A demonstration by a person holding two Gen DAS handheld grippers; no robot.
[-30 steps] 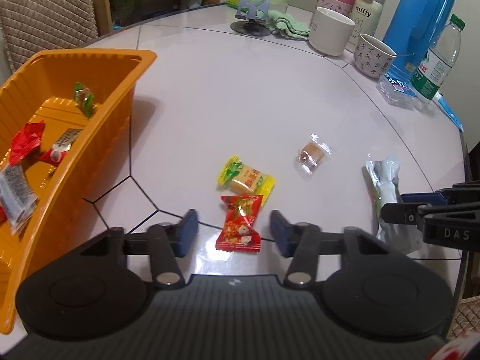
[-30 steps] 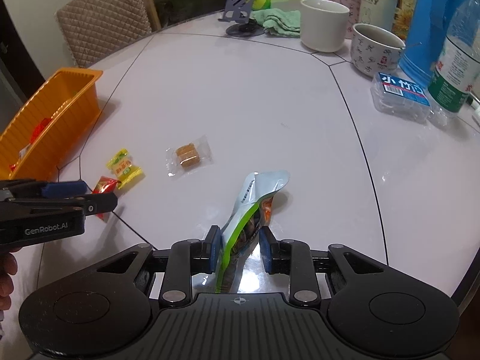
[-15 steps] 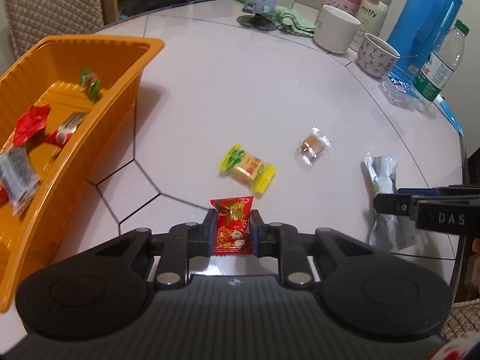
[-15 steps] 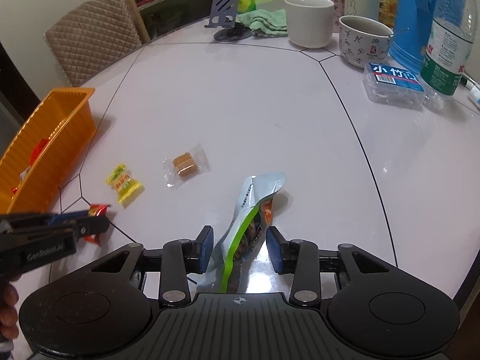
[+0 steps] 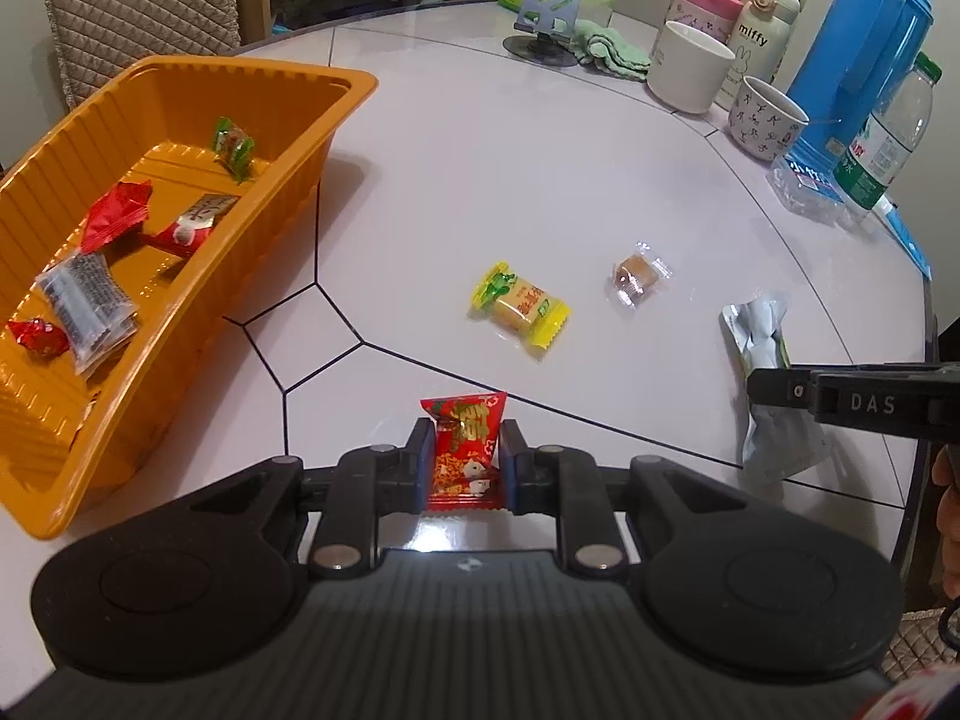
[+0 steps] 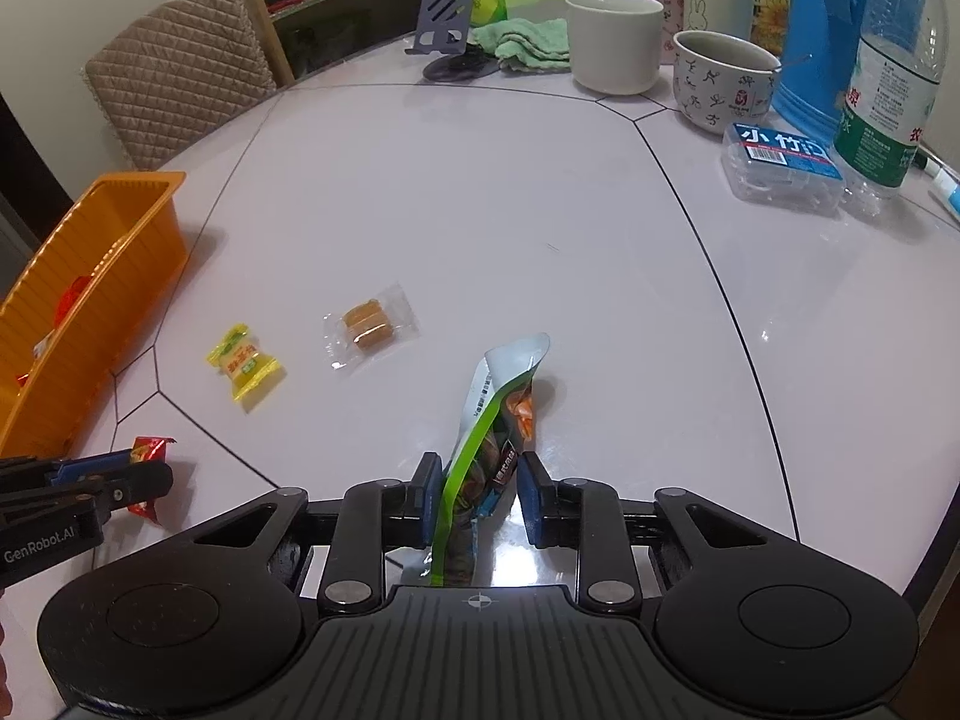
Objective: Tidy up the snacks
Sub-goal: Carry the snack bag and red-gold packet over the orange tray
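Note:
My left gripper (image 5: 463, 450) is shut on a red snack packet (image 5: 465, 450) just above the table; the packet also shows in the right wrist view (image 6: 147, 468). My right gripper (image 6: 477, 495) is shut on a long green-and-silver snack pouch (image 6: 492, 438), which stands on edge; it also shows in the left wrist view (image 5: 765, 360). A yellow wrapped candy (image 5: 519, 309) and a clear-wrapped brown biscuit (image 5: 636, 279) lie on the table between the grippers. An orange tray (image 5: 336, 102) at the left holds several snacks.
At the table's far side stand a phone stand (image 5: 549, 18), a green cloth (image 5: 612, 48), a white mug (image 5: 690, 66), a patterned cup (image 5: 771, 117), a blue thermos (image 5: 864, 48), a water bottle (image 6: 888, 78) and a clear plastic box (image 6: 783, 168). A quilted chair (image 6: 174, 96) stands behind.
My left gripper closed on the red packet and lifted it slightly toward me. My right gripper opened briefly around the pouch, then closed on it again.

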